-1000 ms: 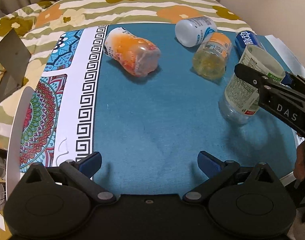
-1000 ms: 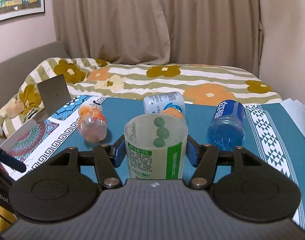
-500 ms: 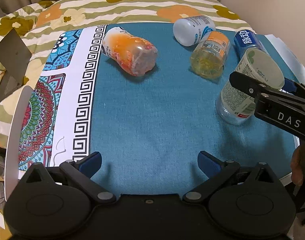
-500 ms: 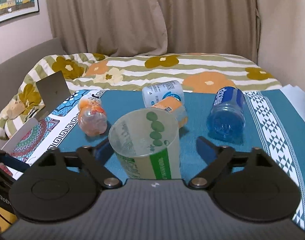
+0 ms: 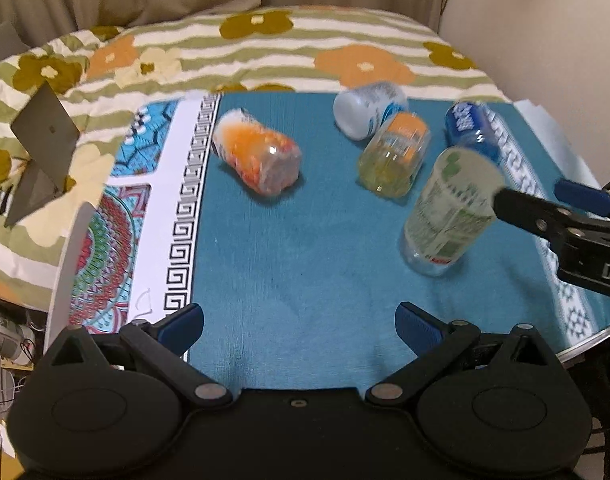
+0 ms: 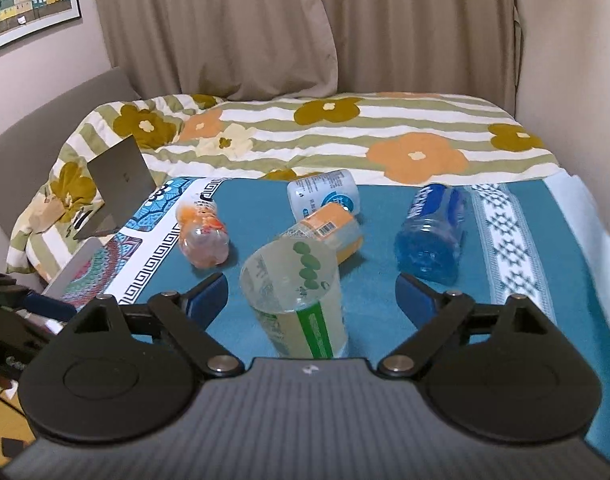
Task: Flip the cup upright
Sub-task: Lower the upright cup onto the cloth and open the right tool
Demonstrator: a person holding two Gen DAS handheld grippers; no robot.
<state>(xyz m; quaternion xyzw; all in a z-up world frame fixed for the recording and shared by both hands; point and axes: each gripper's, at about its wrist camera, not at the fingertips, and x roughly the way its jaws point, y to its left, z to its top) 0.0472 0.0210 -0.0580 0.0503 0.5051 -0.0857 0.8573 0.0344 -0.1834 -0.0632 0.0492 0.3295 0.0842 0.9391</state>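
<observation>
A clear plastic cup with a green and white label (image 6: pixel 301 304) stands mouth up on the teal cloth, leaning a little to the left. It also shows in the left wrist view (image 5: pixel 449 216). My right gripper (image 6: pixel 311 294) is open, its blue pads wide on either side of the cup and not touching it. In the left wrist view the right gripper (image 5: pixel 545 204) sits just right of the cup. My left gripper (image 5: pixel 299 326) is open and empty, low over the cloth's near edge.
Several cut bottle cups lie on their sides on the teal cloth (image 5: pixel 305 240): an orange one (image 5: pixel 259 156), a yellow one (image 5: pixel 395 154), a white one (image 5: pixel 367 108) and a blue one (image 5: pixel 471 128). A grey laptop (image 5: pixel 37 152) stands at the left on the flowered blanket.
My right gripper opened and let go of the green-labelled cup, then drew back a little. The cup now stands free, slightly tilted. The left gripper rose and tipped back slightly.
</observation>
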